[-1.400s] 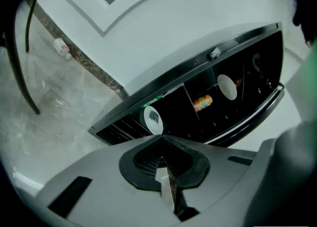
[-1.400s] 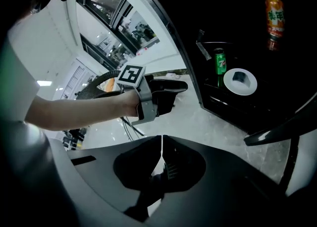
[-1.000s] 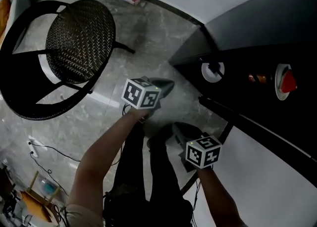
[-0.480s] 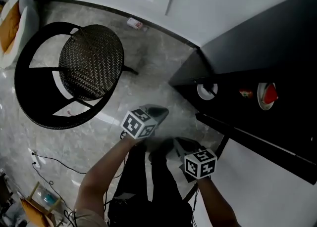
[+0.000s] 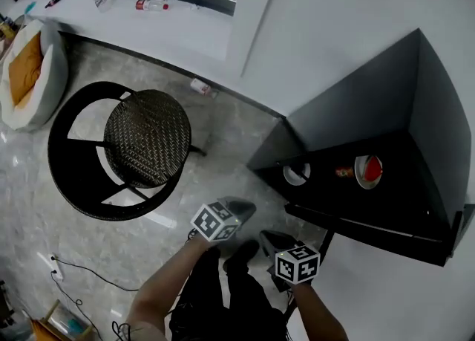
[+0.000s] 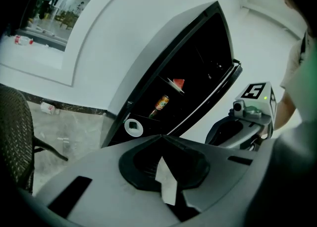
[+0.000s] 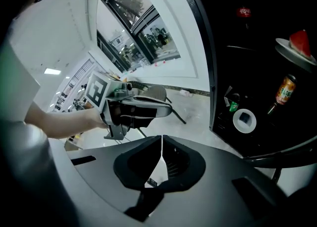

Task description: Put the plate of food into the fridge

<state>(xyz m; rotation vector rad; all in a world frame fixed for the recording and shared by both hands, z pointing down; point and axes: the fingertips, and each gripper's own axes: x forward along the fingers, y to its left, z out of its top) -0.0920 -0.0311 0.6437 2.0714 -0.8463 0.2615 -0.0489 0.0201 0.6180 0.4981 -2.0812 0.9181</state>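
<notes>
The fridge [image 5: 413,102] stands open at the right, dark inside. On a shelf inside it sits a white plate with red food [image 5: 368,171], also in the left gripper view [image 6: 177,83] and the right gripper view [image 7: 297,45]. My left gripper [image 5: 241,209] hangs over the floor in front of the fridge, jaws shut with nothing between them [image 6: 161,137]. Just right of it, my right gripper [image 5: 269,241] is also shut and empty [image 7: 162,137]. Both are well short of the plate.
A can [image 5: 342,172] and a small white dish [image 5: 297,174] share the fridge shelves, with a cola bottle [image 7: 242,11] higher up. A round black wicker chair [image 5: 145,139] stands left on the marble floor, a cushion [image 5: 30,72] beyond it. Cables [image 5: 74,265] lie lower left.
Both grippers have risen, still shut. The head view has swung up, so more of the fridge, the white wall and the window sill shows.
</notes>
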